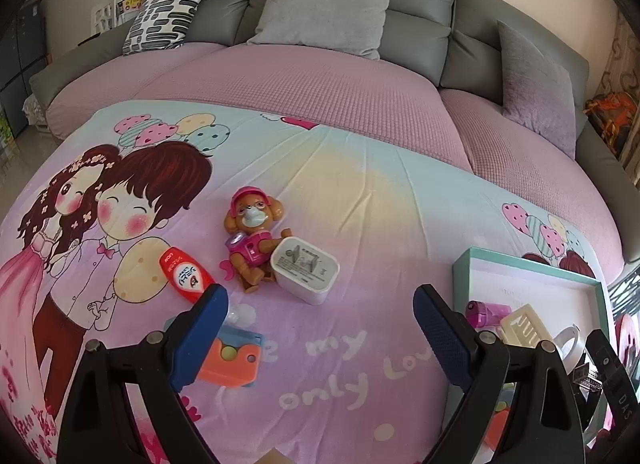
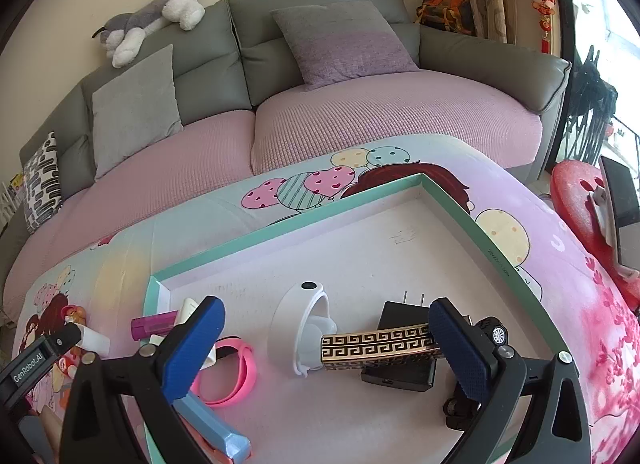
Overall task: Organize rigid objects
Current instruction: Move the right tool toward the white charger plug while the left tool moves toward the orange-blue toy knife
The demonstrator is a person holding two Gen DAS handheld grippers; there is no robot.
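Left wrist view: the left gripper [image 1: 320, 304] hangs low over the cartoon-printed sheet [image 1: 360, 192], its two blue fingers [image 1: 200, 328] spread wide with nothing between them. The left finger passes in front of an orange and blue toy [image 1: 234, 360] lying flat on the sheet; whether it touches the toy cannot be told. Just ahead of the fingertips lie a red tube [image 1: 185, 273] on its side, a brown toy dog [image 1: 252, 236] in pink gear on its back, and a white charger [image 1: 306, 269] with folded prongs facing up, resting against the dog. To the right, a teal-rimmed box [image 1: 524, 260] holds a purple cylinder [image 1: 488, 312], a cream slotted piece [image 1: 524, 324] and a white band [image 1: 568, 340]. Part of the other gripper shows at the right edge.

Right wrist view: the right gripper [image 2: 324, 316] is over the box [image 2: 280, 230], tilted down toward its white floor, fingers wide apart and gripping nothing. The right finger [image 2: 460, 340] overlaps one end of a black-and-gold patterned bar [image 2: 380, 344], which lies across a black plug adapter [image 2: 400, 360] and against the white band [image 2: 304, 328]; contact between finger and bar cannot be judged. A black toy car [image 2: 492, 332] sits behind that finger. Near the left finger lie a pink loop [image 2: 236, 376], the purple cylinder [image 2: 154, 324] and a pale blue piece [image 2: 216, 428]. A grey sofa [image 2: 208, 48] stands behind.
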